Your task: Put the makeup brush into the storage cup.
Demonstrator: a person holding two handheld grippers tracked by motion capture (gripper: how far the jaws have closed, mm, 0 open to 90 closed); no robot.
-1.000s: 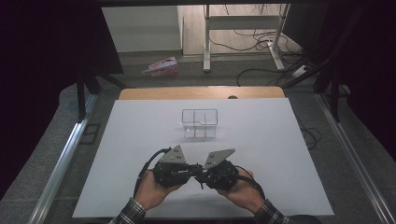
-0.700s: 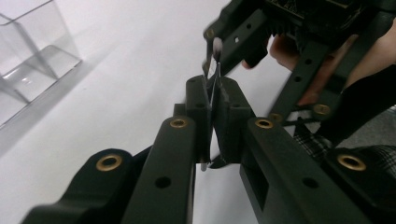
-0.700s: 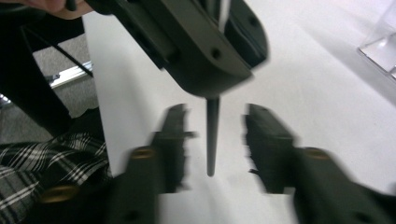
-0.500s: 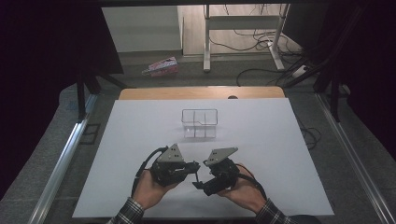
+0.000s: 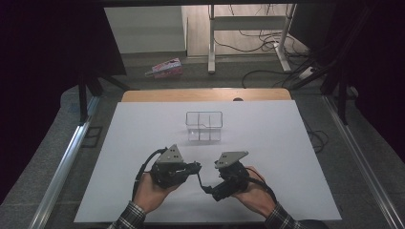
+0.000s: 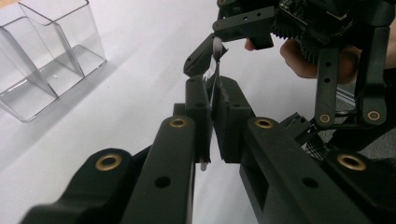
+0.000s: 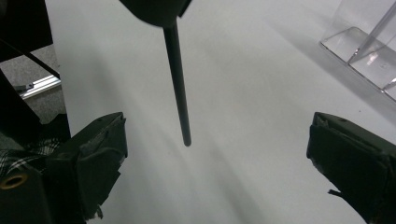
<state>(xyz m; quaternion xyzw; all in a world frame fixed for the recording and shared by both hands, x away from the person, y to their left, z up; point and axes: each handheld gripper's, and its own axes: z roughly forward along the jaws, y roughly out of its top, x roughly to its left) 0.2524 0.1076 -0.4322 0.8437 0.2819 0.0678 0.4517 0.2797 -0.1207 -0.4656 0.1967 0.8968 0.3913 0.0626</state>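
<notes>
No readable writing: left gripper (image 6: 212, 105) pinches a thin rod (image 7: 179, 79).

One clear divided organizer (image 5: 204, 126) on the desk (image 5: 286, 157). Two hand-held grippers: left (image 5: 195, 167), right (image 5: 206, 189). One thin black rod (image 7: 178, 79).

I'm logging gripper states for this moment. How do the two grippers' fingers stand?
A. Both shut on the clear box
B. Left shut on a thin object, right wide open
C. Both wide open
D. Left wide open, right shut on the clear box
B: the left gripper pinches a thin stick, while the right gripper is spread wide over bare table.
</notes>
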